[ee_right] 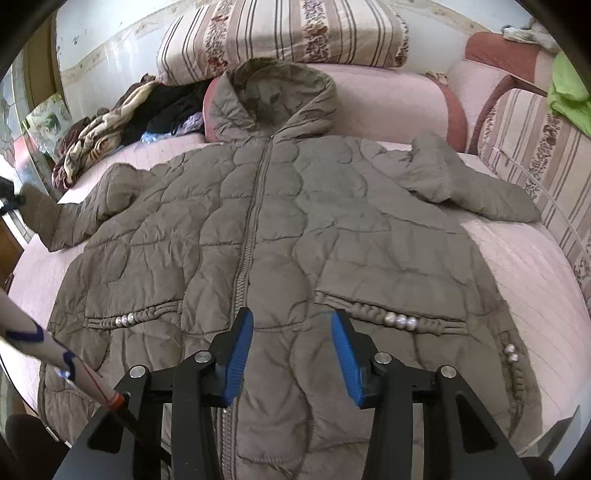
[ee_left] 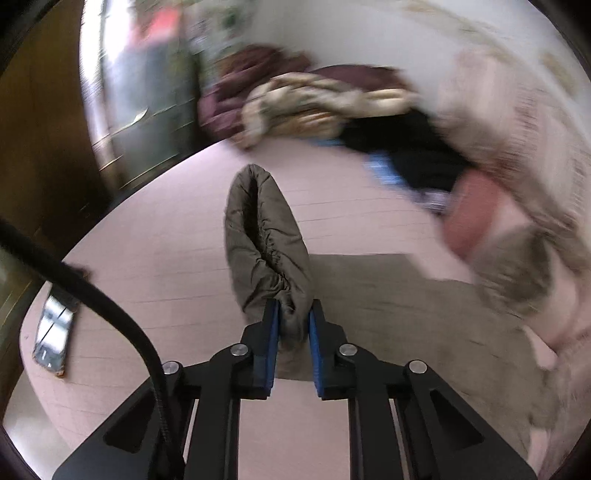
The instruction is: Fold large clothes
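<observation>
The left hand-held gripper point(ee_left: 292, 325) is clamped on the cuff of the jacket's sleeve point(ee_left: 267, 243); the right hand-held gripper point(ee_right: 291, 354) hangs wide open and empty over the hem. The jacket point(ee_right: 295, 240) lies zipped and face up on the bed point(ee_right: 517, 288). Its long axis runs from that hem to the hood point(ee_right: 273, 92), which points at the striped pillow point(ee_right: 280, 33). The next step is probably to carry the sleeve across the zip and lay it flat on the chest.

Left claw point(ee_left: 291, 314) is clamped on fabric; right claw point(ee_right: 291, 325) hovers with jaws spread apart.
</observation>
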{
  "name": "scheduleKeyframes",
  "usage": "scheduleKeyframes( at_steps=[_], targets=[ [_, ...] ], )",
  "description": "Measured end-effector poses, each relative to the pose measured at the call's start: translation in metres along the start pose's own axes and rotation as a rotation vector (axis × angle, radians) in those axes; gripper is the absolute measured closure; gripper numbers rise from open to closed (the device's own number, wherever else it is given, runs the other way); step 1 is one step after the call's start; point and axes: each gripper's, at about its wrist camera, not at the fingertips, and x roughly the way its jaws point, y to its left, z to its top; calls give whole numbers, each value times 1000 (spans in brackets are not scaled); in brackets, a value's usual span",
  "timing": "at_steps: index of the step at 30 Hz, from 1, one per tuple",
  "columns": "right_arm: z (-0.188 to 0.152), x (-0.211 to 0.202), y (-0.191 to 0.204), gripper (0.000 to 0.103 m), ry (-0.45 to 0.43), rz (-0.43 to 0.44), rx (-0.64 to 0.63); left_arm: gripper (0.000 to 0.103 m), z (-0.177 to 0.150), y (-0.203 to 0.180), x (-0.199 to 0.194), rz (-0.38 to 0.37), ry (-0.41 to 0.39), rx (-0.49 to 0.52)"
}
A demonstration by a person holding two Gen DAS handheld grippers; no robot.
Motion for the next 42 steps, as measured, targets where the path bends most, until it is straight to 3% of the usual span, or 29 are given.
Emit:
scheduleKeyframes(
  at_steps=[3,7,11,14,17,19,22,25,30,34,38,40,42],
  targets=[
    [-2,-8,-10,55,-10,-3,25,89,-10,-58,-19,-130,-6,71],
    [-7,-17,-27,55,-12,-19,68,100,-48,-137,-28,-294,53,186],
    [-7,-25,-44,55,-18,-42,104,100,-96,-187,-14,-346,120,279],
    [-5,-30,-51,54,-21,-52,107,95,-130,-197,-6,-342,152,297],
    [1,-26,-47,47,-10,-43,91,74,-148,-183,-6,-300,133,285],
    [7,-19,-37,46,12,-13,76,56,-156,-162,-9,-208,67,268],
    [20,-3,-11,45,51,68,50,47,-159,-129,-6,-53,5,239],
    [36,14,23,37,67,152,29,47,-151,-86,12,28,30,168],
    [76,58,101,34,66,236,-45,47,-140,-32,31,58,60,54],
    [108,102,159,34,57,168,-122,47,-128,-14,41,108,60,44],
    [139,135,199,36,10,106,-212,47,-120,1,49,106,72,33],
    [150,145,206,37,9,70,-172,47,-117,9,51,103,75,17],
    [159,160,205,36,61,104,-84,47,-114,16,54,99,77,-14]
  ],
)
